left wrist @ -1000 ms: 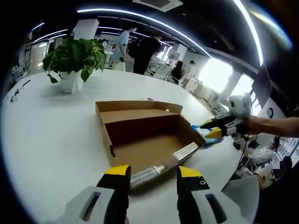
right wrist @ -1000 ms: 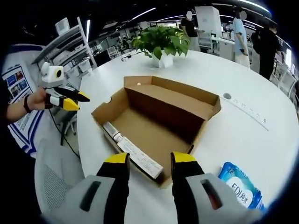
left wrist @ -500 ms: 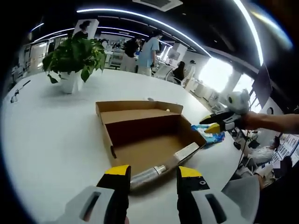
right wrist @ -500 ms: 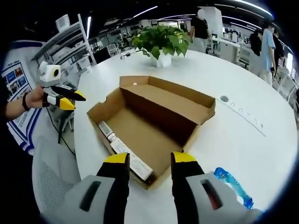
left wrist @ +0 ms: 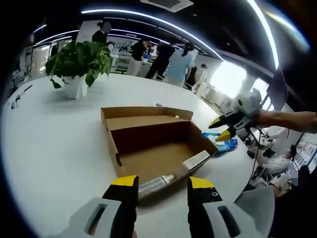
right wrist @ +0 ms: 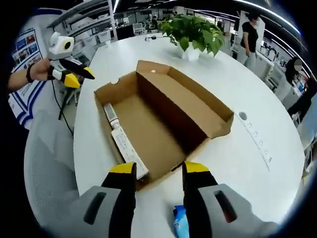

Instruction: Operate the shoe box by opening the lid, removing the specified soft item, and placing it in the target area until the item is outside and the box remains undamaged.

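An open brown shoe box [left wrist: 153, 144] lies on the white round table, its lid [left wrist: 148, 116] folded back on the far side. Inside, along the near wall, rests a long silver-and-white tube [left wrist: 168, 177]. A blue soft wipes pack [left wrist: 218, 145] lies on the table just outside the box's right end. My left gripper [left wrist: 161, 186] hovers open before the box's near wall, holding nothing. My right gripper [left wrist: 221, 129] hangs open above the wipes pack. From the right gripper view, the box [right wrist: 163, 119] and tube [right wrist: 124, 146] sit ahead of my open right gripper [right wrist: 153, 171], the blue pack [right wrist: 181, 223] low between its jaws, and the left gripper [right wrist: 79, 78] at upper left.
A potted plant [left wrist: 79, 64] stands at the table's far side, also the plant [right wrist: 195, 34]. A cable strip [right wrist: 257, 139] runs along the tabletop right of the box. A grey chair [right wrist: 44, 163] stands at the table's edge. Several people walk in the background.
My right gripper has risen off the blue pack and tilted down over the box, so the pack now sits low in its view. The left gripper has held still. People behind have walked on.
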Motion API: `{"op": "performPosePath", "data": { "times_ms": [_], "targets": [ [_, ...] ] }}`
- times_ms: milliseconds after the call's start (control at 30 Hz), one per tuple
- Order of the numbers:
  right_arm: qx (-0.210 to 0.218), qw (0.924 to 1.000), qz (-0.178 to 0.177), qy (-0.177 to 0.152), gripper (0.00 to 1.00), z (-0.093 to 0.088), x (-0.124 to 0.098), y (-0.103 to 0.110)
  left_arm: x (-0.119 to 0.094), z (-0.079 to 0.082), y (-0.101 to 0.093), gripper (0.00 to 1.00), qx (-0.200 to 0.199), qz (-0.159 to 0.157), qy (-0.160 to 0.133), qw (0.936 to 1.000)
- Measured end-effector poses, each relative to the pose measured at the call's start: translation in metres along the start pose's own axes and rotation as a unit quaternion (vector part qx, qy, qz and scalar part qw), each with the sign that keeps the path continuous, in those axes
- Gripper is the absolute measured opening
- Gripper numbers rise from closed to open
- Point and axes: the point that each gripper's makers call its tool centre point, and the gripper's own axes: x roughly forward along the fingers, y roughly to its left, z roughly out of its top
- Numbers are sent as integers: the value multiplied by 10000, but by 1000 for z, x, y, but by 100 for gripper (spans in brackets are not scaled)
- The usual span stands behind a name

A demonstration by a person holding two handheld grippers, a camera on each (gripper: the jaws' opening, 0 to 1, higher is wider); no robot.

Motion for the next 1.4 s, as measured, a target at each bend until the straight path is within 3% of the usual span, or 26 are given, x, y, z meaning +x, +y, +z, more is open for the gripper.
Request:
{"op": "performPosePath", "data": {
  "times_ms": [333,867,1233,1400],
  "targets": [
    [-575,9973,366,285,37,18,20,7,-1,-3,-3,40,54,-30,42,10000],
    [-1032,9869,866,892,42,3,48,11,-7,-7,3,40,21,16,91,10000],
    [-912,9843,1070,1069,45,4,56,11,-4,-3,3,40,15,8,85,10000],
    [-1226,9760,1270,1274,49,-6,68,21,-1,1,1,40,-7,-15,54,10000]
  ]
}}
